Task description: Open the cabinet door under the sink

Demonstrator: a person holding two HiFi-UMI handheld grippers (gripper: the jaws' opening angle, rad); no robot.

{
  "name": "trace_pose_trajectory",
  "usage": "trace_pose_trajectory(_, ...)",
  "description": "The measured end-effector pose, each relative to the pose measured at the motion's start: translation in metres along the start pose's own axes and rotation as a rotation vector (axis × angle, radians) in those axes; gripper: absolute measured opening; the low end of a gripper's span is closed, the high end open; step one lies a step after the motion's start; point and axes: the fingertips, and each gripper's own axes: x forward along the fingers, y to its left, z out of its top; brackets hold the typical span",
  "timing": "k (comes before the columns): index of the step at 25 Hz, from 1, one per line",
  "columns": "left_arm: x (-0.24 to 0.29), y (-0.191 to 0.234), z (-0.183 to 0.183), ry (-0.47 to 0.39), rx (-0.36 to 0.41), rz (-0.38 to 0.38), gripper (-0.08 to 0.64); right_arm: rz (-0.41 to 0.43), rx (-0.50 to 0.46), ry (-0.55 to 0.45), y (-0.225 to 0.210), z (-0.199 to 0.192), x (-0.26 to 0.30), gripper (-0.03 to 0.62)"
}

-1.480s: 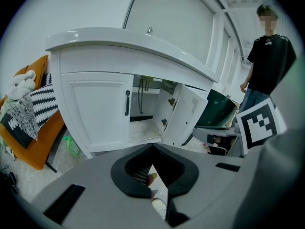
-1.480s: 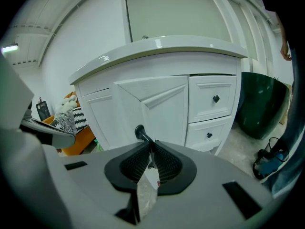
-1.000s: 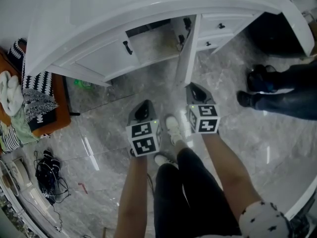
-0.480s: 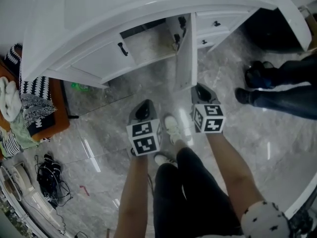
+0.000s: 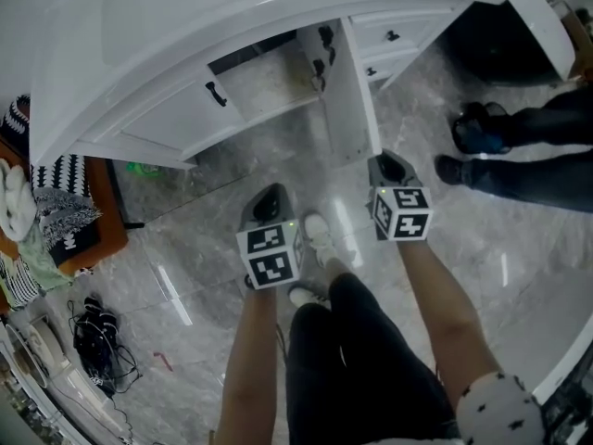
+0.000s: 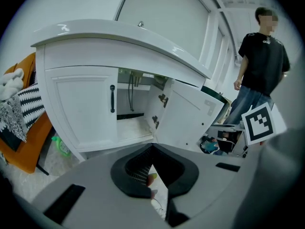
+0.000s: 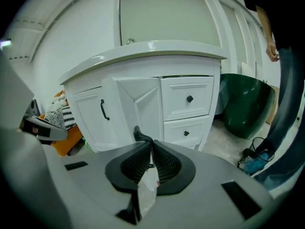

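As jaws close, right hand-held gripper [image 7: 152, 143] seemingly pinches door handle [image 7: 138, 134].

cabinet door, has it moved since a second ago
Yes: the cabinet door has swung wider open, its free edge now farther out from the vanity front.

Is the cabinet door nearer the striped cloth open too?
No, that door sits shut and flush, its black handle facing out; only the neighbouring door is swung open.
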Motion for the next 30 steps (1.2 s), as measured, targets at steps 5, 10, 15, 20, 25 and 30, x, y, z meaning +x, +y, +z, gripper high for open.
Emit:
trace_pose_trajectory(5, 0.005, -0.004, -0.002, 0.005, 0.009, -0.011, -0.002, -0.014, 0.024, -0.008, -0.017, -0.001, -0.002, 0.025)
trace_pose_trajectory(10, 0.010, -0.005, -0.006, 0.014, 0.000, -0.019, -0.003, 0.002, 0.034, -0.010, -0.031, -0.003, -0.003, 0.025)
trace_pose_trajectory(15, 0.014, -0.007, -0.008, 0.023, 0.008, -0.025, -0.002, 0.030, 0.023, -0.012, -0.043, -0.003, -0.003, 0.025)
trace_pose_trajectory(20, 0.019, -0.010, -0.006, 0.027, 0.014, -0.036, -0.002, 0.059, 0.011, -0.009, -0.058, -0.001, -0.002, 0.025)
trace_pose_trajectory(25, 0.022, -0.011, -0.004, 0.029, 0.024, -0.037, -0.002, 0.098, -0.008, -0.007, -0.071, 0.000, -0.001, 0.025)
trace_pose_trajectory(30, 0.026, -0.012, -0.002, 0.032, 0.028, -0.040, -0.003, 0.128, -0.040, -0.001, -0.075, 0.001, 0.000, 0.025)
